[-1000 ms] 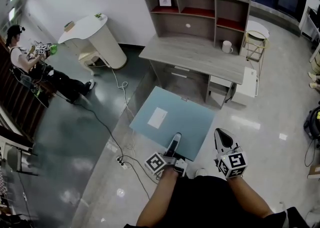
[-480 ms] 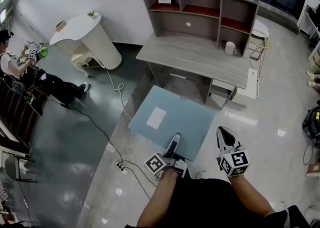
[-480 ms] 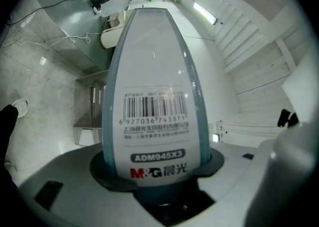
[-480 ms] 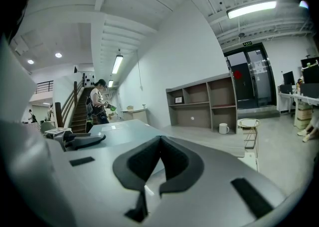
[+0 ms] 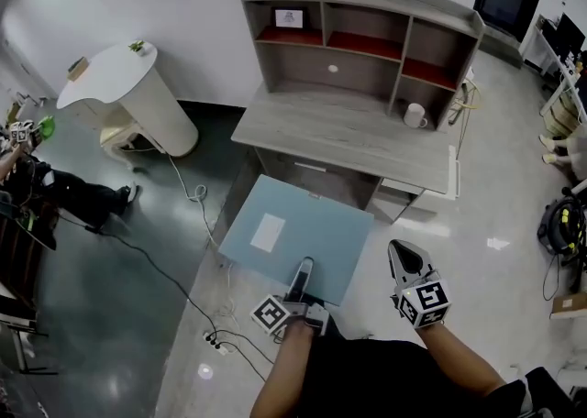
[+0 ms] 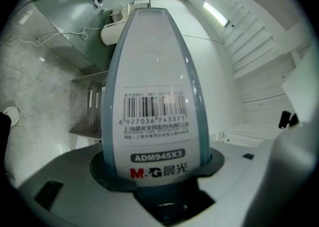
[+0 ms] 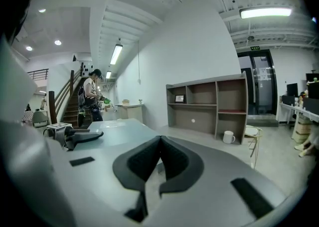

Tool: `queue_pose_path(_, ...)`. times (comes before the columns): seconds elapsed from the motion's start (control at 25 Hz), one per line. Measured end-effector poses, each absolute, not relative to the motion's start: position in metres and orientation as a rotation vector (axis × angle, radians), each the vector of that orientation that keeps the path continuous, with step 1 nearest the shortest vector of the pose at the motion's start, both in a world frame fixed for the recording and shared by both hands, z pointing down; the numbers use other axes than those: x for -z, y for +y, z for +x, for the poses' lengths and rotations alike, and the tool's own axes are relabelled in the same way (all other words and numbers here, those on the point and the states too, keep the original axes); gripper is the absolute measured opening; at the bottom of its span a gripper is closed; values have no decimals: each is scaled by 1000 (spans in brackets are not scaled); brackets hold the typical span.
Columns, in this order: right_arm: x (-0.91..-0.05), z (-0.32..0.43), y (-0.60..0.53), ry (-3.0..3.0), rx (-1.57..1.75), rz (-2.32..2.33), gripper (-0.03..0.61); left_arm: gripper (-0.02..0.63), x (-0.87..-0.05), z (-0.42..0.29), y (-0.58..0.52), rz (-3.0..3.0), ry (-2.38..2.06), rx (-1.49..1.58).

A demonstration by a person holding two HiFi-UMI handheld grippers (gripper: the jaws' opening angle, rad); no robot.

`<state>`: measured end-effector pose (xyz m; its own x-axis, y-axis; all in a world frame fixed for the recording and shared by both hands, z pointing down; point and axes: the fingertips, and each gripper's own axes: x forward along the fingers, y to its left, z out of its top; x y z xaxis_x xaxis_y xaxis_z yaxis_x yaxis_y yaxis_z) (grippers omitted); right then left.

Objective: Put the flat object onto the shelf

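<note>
Left claw [image 5: 304,269] is clamped on the near edge of the flat object [image 5: 303,233], a pale blue board with a white label on top; in the left gripper view the label's barcode runs straight up out of the pads, and the board fills the middle of the picture. The board lies about level out in front of the person, above the floor [image 5: 477,214]; its far edge sits just short of the desk [image 5: 348,137] front edge in the head view, its left corner juts out over the line where the pale floor meets the dark floor. Right claw [image 5: 406,256] hangs just beside the board's right corner, apart from it; its jaws are together with nothing between them.

Out ahead, the grey desk top runs wide; a white mug [image 5: 415,115] stands at its right end, under the right-hand column of the shelf [image 5: 358,36]. The shelf unit rises from the back of the desk; two upper bays on the left have red floors, a small picture frame [image 5: 288,18] stands in the leftmost; below them a broad low bay opens onto the desk top. To the left, a white rounded table [image 5: 119,77] stands well apart; a cable [image 5: 183,196] trails over the dark floor beside it; a second person [image 5: 37,187] is at the far left edge.
</note>
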<state>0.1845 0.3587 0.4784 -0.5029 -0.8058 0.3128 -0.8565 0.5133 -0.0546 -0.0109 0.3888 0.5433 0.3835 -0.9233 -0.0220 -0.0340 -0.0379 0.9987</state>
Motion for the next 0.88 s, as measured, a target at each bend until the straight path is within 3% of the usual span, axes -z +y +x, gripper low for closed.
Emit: queue_pose_path(0.88,-467,70,225,-2406,-290,1545,-2,293,-534,-150,248,1466,-863,828)
